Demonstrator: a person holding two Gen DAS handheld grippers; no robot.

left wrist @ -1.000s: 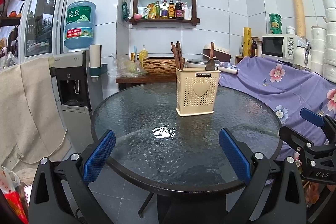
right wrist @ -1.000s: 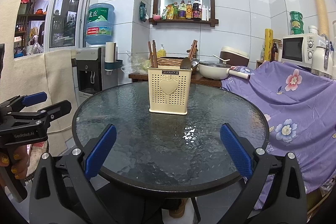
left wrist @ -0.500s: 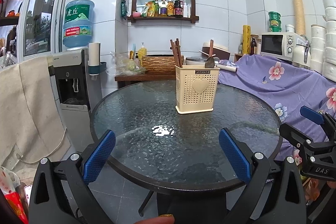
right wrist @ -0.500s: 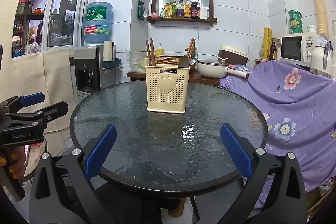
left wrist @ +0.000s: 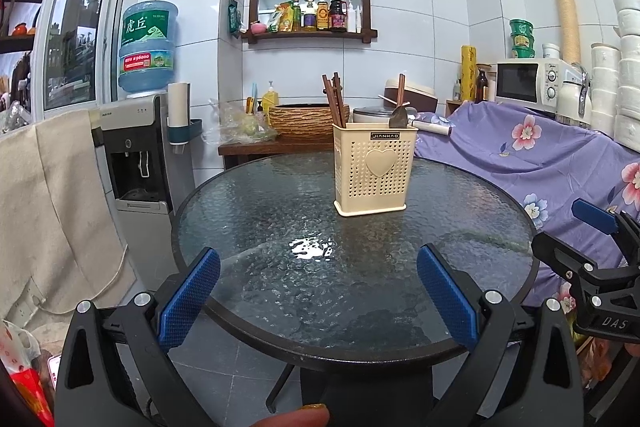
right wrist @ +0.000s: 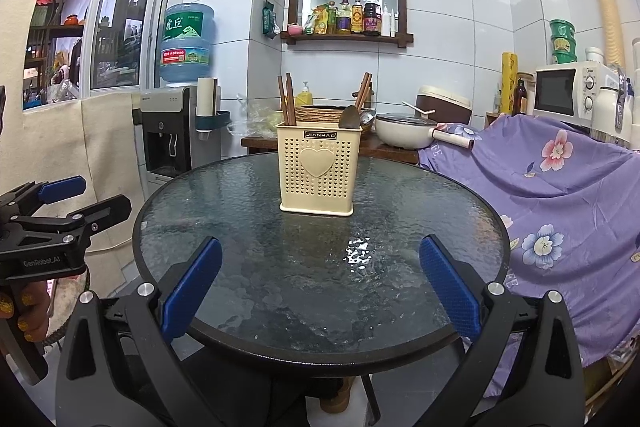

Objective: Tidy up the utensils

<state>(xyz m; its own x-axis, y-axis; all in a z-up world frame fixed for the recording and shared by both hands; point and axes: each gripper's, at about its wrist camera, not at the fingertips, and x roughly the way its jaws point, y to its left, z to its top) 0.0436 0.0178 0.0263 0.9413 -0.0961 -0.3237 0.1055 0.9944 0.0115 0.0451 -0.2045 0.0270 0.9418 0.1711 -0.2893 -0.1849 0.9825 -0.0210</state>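
- 2 grippers are held at the near edge of the table, both with jaws spread wide and nothing between them: the left gripper and the right gripper.
- Little has changed over the last second: the holder is seen slightly nearer in both views than before, so a slow approach is judged to be under way.
- 1 cream holder stands upright on the far half of the glass top, right of centre in the left view and close to centre in the right view.
- Inside it, chopsticks stand at the left end, and a spoon with a brown stick leans at the right end; the compartments cannot be made out.
- 0 utensils are seen loose on the glass, so the utensils seem already gathered; whether sorting within the holder is still wanted cannot be told.
- Each gripper is seen at the edge of the other's view, well apart from the holder.
- A reach across the table would be needed before anything is gripped.
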